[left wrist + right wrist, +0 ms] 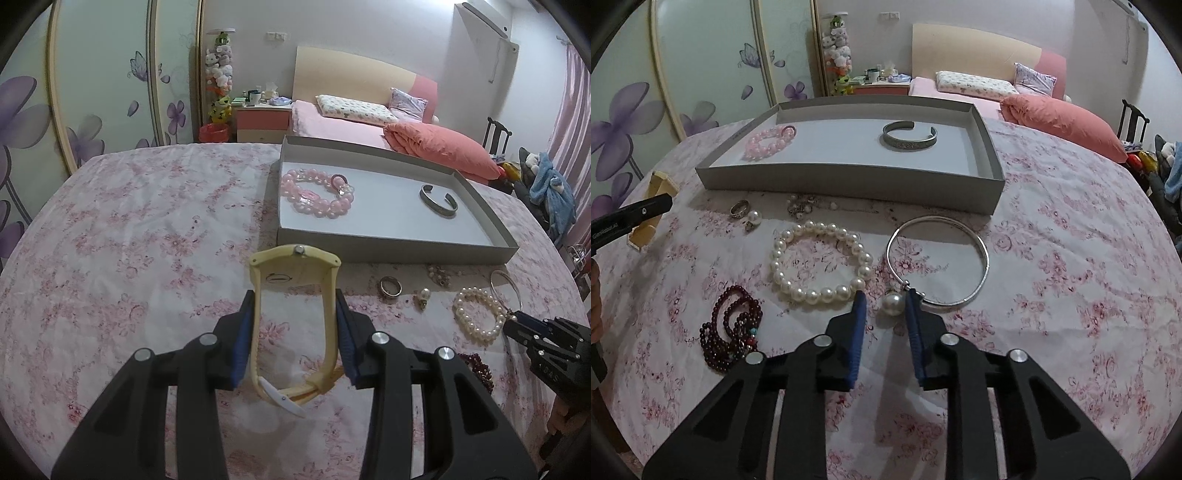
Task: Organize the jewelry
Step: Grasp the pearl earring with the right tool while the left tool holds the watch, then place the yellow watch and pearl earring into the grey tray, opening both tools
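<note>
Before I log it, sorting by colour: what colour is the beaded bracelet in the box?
Pale pink; the beaded bracelet shows best in the left wrist view.

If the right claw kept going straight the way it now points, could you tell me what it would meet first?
Probably the large pearl hanging from the silver bangle, which sits between the right claw's tips. Beyond it lies bare floral cloth, then the grey tray's near wall, though depth is unclear.

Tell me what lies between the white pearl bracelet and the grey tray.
In the right wrist view, a ring, a pearl earring and a small pearl-and-metal cluster lie between white pearl bracelet and grey tray.
</note>
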A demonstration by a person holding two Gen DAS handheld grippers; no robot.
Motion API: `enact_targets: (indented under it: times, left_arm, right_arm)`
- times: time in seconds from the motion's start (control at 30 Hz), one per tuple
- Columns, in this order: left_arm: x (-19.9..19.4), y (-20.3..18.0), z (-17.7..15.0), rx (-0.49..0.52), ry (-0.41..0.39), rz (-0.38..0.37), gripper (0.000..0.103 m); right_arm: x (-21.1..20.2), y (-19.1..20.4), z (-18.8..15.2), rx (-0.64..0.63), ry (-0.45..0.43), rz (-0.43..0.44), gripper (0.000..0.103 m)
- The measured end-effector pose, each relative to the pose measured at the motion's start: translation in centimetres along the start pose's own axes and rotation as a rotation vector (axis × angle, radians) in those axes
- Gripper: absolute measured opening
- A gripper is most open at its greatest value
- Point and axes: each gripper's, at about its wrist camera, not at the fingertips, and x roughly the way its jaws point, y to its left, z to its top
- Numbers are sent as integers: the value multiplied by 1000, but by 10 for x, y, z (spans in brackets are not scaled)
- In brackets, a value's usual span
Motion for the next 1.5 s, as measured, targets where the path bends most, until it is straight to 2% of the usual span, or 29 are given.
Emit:
enact_targets:
  times: [0.1,0.33,0.8,1.2,1.5]
  left_arm:
    - [0,0,0,-1,0,-3,40]
    - [-7,0,-2,-6,-24,-10,40]
    - [-32,-15,-6,18,-98,-30,40]
    - [-57,-27,-6,44,-221,0,40]
    - [-69,-40,-6,83,-320,22,40]
  right_arm:
    - [1,1,1,-8,1,1,14]
    - [-8,-1,-2,13,-33,15,14]
    - [-57,15,9,-3,-253,16,14]
    - [-84,25,16,7,-446,-16,14]
    - [-95,30,20,23,-557,-27,14]
